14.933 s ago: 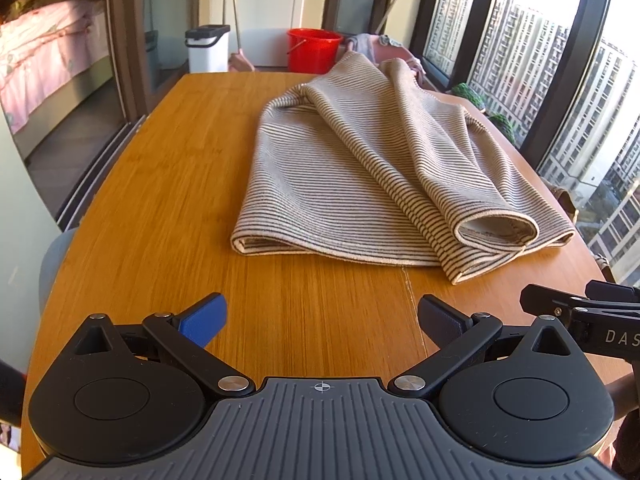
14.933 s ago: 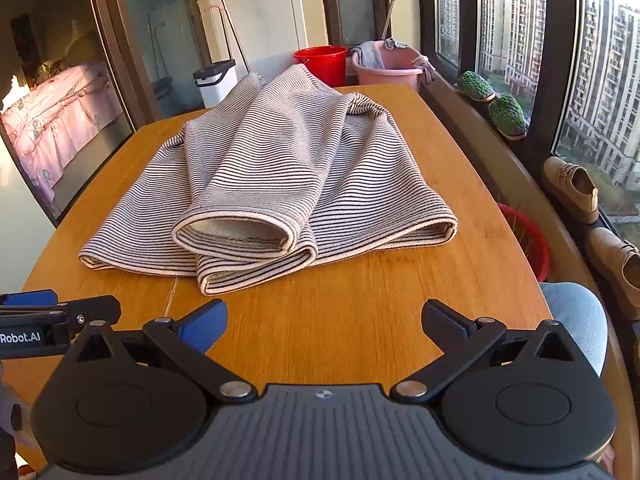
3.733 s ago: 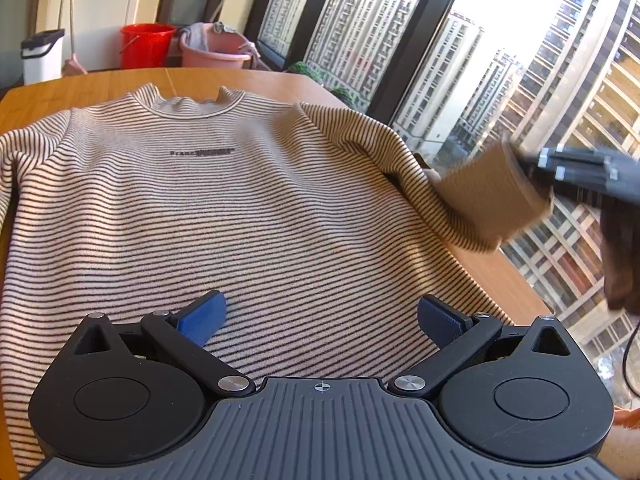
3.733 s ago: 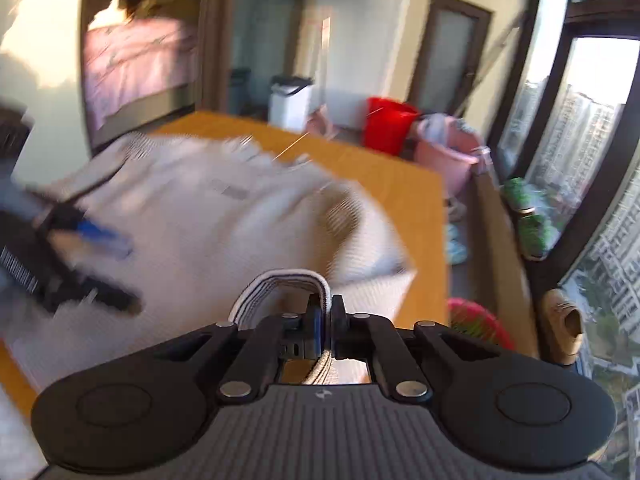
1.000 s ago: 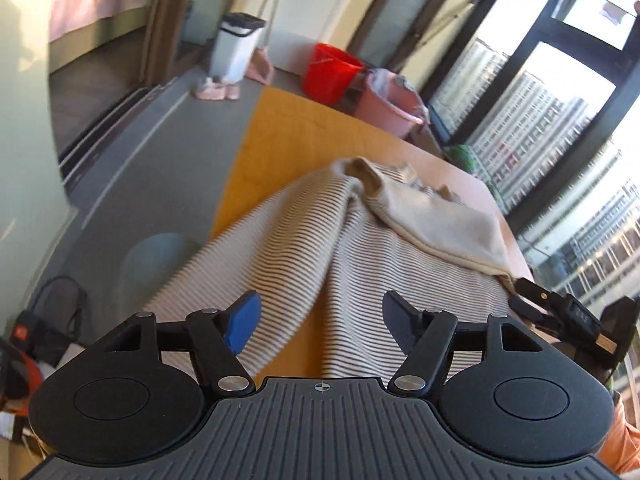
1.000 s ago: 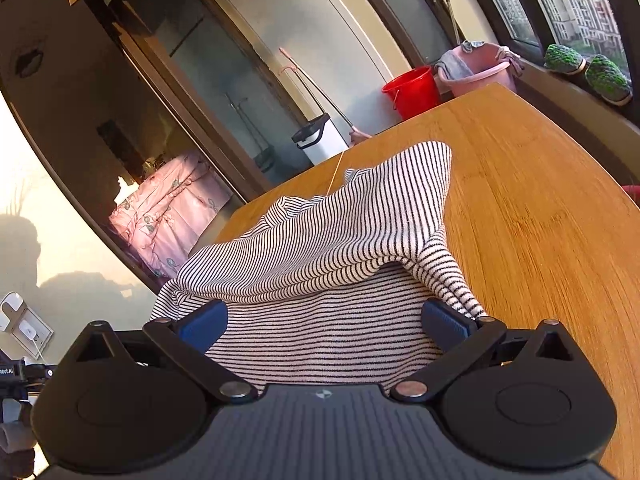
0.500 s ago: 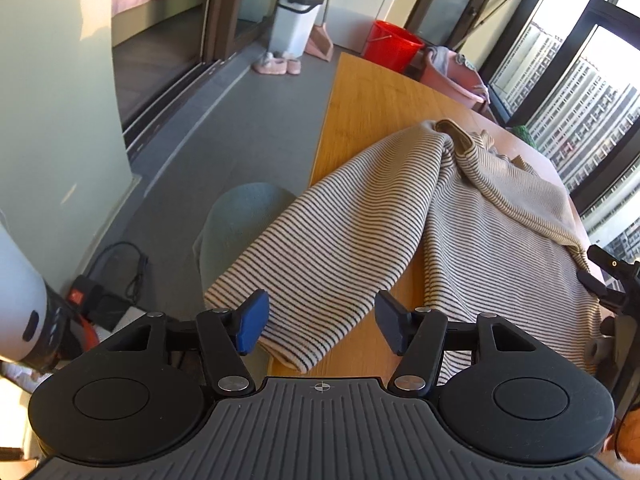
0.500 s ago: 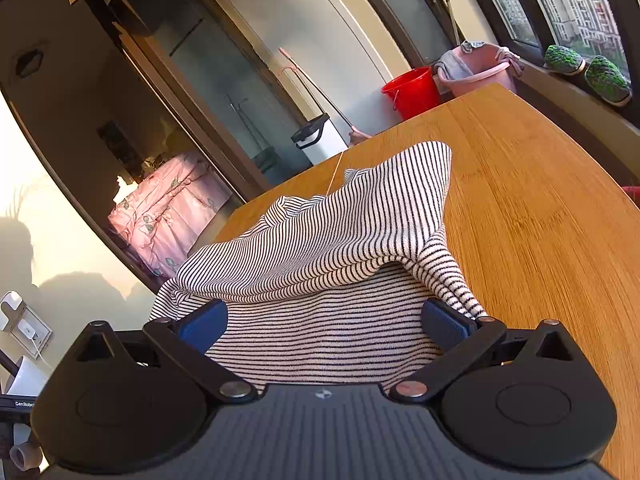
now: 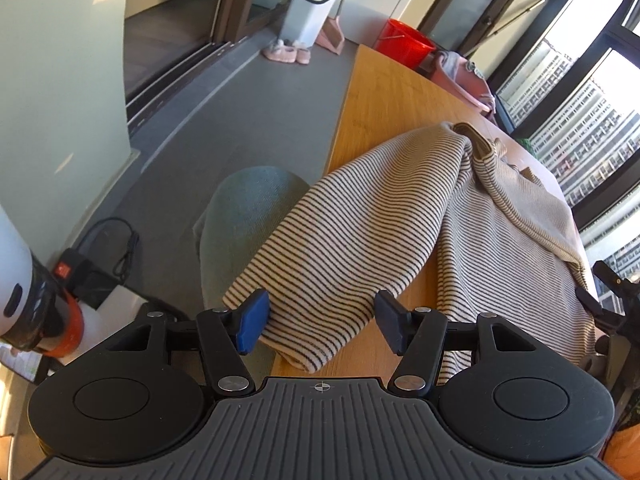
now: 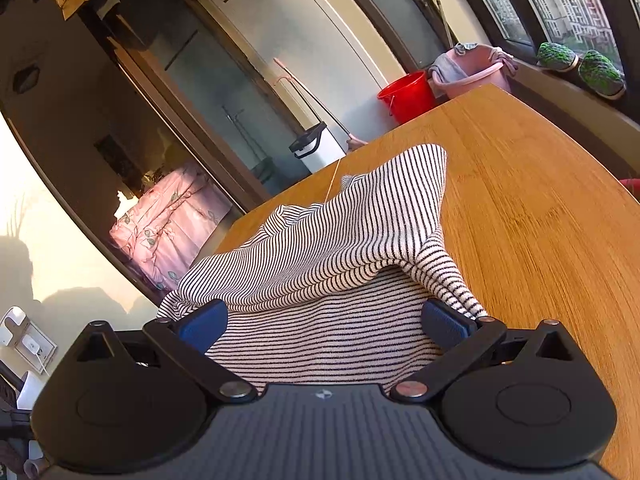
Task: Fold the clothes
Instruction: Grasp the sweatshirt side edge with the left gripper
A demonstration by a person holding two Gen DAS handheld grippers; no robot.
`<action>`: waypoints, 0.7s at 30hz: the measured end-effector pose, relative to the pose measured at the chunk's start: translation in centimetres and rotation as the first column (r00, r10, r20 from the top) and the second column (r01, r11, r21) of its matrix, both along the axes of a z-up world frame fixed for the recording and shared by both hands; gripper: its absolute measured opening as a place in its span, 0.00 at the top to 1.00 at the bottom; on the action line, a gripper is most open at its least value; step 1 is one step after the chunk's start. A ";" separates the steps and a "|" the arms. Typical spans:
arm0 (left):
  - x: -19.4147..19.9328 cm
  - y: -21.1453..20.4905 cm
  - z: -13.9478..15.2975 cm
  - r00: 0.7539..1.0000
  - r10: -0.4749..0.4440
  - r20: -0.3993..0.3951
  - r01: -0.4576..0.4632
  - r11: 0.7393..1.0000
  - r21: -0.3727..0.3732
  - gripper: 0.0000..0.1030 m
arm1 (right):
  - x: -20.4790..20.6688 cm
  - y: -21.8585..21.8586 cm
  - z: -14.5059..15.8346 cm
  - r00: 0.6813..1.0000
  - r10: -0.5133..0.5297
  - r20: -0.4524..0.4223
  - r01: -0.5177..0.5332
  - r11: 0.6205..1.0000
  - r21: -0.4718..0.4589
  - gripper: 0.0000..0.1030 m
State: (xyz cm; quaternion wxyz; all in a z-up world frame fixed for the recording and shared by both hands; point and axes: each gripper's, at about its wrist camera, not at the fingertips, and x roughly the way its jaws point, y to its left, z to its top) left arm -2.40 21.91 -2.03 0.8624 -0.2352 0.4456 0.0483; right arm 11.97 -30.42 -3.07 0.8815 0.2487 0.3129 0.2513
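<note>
A cream sweater with dark stripes (image 9: 500,240) lies crumpled on the wooden table (image 9: 376,92). One sleeve (image 9: 344,240) hangs over the table's left edge. My left gripper (image 9: 320,326) points down at the sleeve's cuff end, which lies between its half-spread fingers. The blue pad (image 9: 252,322) is at the cuff's edge and the other pad stands apart from it, so nothing is clamped. My right gripper (image 10: 324,326) is open wide, low over the sweater's body (image 10: 328,340), with a raised fold (image 10: 360,232) just ahead. It also shows at the right edge of the left wrist view, right gripper (image 9: 608,292).
A grey-green chair (image 9: 248,216) stands under the hanging sleeve. On the floor are a power strip (image 9: 80,272) and a white and orange appliance (image 9: 24,292). Beyond the table stand a white bin (image 9: 308,12), a red bucket (image 10: 406,96) and a pink basin (image 10: 472,68).
My left gripper has sunk towards the hanging sleeve and its jaws have narrowed a little; the cuff now lies between them. The right gripper has kept still.
</note>
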 end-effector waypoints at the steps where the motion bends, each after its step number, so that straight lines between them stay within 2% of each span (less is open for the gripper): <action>1: -0.1 0.2 -0.1 1.000 0.022 -0.002 -0.022 1.000 -0.011 0.39 | 0.0 0.0 0.0 1.000 0.000 0.000 0.000 1.000 0.001 0.00; 5: -1.1 1.3 0.4 0.996 0.090 0.012 -0.090 0.996 -0.016 0.38 | 0.0 0.0 0.0 1.000 -0.001 0.000 0.001 1.000 0.004 0.00; 8: -1.6 2.3 0.4 0.993 0.122 -0.005 -0.122 0.992 -0.021 0.35 | 0.0 0.2 0.1 1.000 -0.001 -0.001 0.001 1.000 0.006 0.00; 11: -1.5 2.5 -0.3 0.992 0.121 -0.035 -0.123 0.991 -0.044 0.28 | 0.0 0.1 0.1 1.000 -0.002 -0.001 0.002 1.000 0.006 0.00; 14: -1.1 2.0 -0.7 0.995 0.099 -0.033 -0.101 0.993 -0.057 0.31 | 0.0 0.1 0.1 1.000 -0.002 -0.001 0.002 1.000 0.007 0.00; 17: -0.5 1.3 -0.3 0.998 0.058 0.004 -0.058 0.997 -0.041 0.50 | 0.0 0.0 0.0 1.000 -0.001 -0.001 0.001 1.000 0.007 0.00; 18: -0.3 0.9 0.0 0.999 0.038 0.021 -0.038 0.999 -0.023 0.65 | 0.0 0.0 0.0 1.000 -0.001 -0.001 0.001 1.000 0.007 0.00; 19: -0.1 0.5 0.5 0.999 0.017 0.038 -0.017 1.000 0.008 0.74 | 0.1 -0.1 0.0 1.000 -0.001 -0.001 0.001 1.000 0.007 0.00; 20: 0.1 0.0 1.0 0.998 -0.004 0.058 0.001 0.999 0.045 0.77 | 0.1 -0.1 0.0 1.000 -0.001 -0.001 0.001 1.000 0.007 0.00; 21: 0.3 -0.5 1.7 0.996 -0.025 0.080 0.019 0.997 0.076 0.84 | 0.1 -0.1 0.0 1.000 -0.001 -0.001 0.001 1.000 0.007 0.00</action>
